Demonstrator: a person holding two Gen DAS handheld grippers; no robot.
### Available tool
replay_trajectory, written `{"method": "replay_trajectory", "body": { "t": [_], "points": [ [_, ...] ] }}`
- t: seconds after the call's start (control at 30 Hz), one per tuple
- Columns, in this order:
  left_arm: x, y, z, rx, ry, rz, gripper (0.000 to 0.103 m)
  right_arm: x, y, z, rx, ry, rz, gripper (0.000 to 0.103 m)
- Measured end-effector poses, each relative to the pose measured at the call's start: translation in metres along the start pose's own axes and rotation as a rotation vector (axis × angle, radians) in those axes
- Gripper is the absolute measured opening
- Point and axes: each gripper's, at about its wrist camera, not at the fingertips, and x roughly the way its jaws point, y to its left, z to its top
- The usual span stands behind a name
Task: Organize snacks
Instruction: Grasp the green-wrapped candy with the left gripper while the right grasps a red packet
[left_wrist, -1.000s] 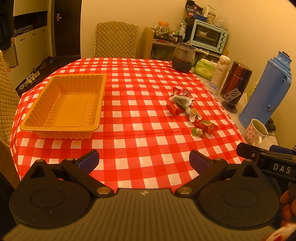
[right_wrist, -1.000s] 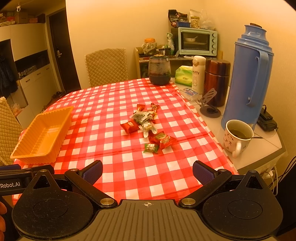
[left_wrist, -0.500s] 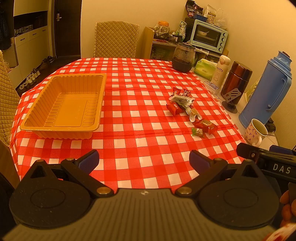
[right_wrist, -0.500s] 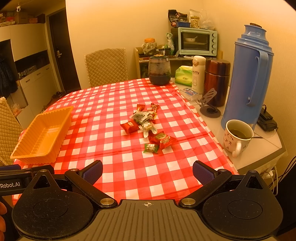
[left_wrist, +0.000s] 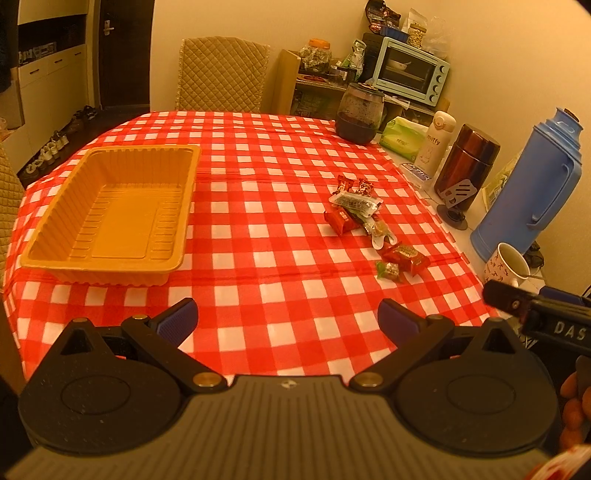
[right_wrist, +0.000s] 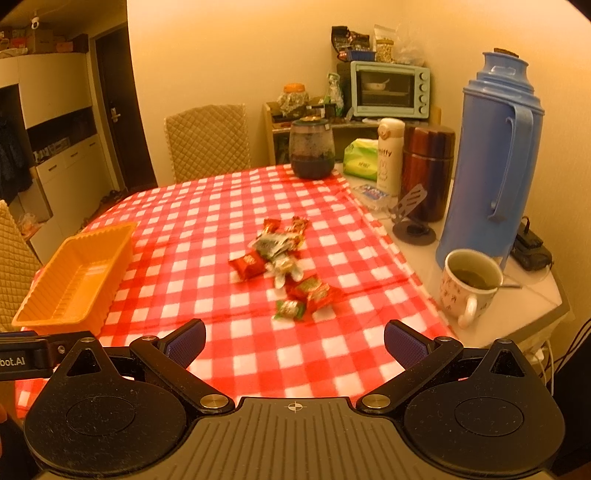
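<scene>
1. Warm yellowish light filled the room, tinting the plain cream walls (right_wrist: 229, 55).
2. A red-and-white checked cloth (left_wrist: 280, 229) covered the worktop.
3. A beige quilted chair (left_wrist: 221, 74) stood at its far edge.
4. Behind it, a dark door (left_wrist: 122, 51) adjoined white cabinets (right_wrist: 70, 166).
5. A pale blue toaster oven (right_wrist: 389, 89) sat on a wooden shelf unit (left_wrist: 286, 79) in the corner.

a red-and-white checked tablecloth (left_wrist: 280, 206) covers the table. at its far end sits a dark round jar (left_wrist: 360, 112), with a quilted chair (left_wrist: 221, 74) behind. along the right side, far to near: green tissue pack (left_wrist: 402, 134), white miffy bottle (left_wrist: 434, 138), brown flask (left_wrist: 467, 162), tall blue thermos (left_wrist: 528, 188), then a patterned mug (right_wrist: 467, 286) holding dark liquid. a pale blue toaster oven (right_wrist: 389, 88) stands far right by the wall.
</scene>
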Motion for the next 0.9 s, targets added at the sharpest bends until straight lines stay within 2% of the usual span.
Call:
{"method": "replay_trajectory", "body": {
  "t": [0.27,0.33,0.47,0.63,0.9],
  "points": [
    [0.048,-0.007,0.021,0.040,0.023,-0.039,0.103,0.033,-0.030,0.026,-0.097,-0.035,0.020,0.101],
    [0.061,-0.010,0.025,0.053,0.031,-0.049,0.103,0.047,-0.038,0.032,-0.124,-0.026,0.041,0.087],
    [0.090,-0.017,0.030,0.084,0.045,-0.087,0.103,0.083,-0.050,0.039,-0.181,0.026,0.094,0.081],
    [0.126,-0.027,0.033,0.145,0.073,-0.129,0.096,0.133,-0.057,0.041,-0.247,0.114,0.179,0.058],
    [0.171,-0.032,0.034,0.201,0.105,-0.169,0.091,0.207,-0.060,0.039,-0.292,0.221,0.256,0.047]
  ]
}}
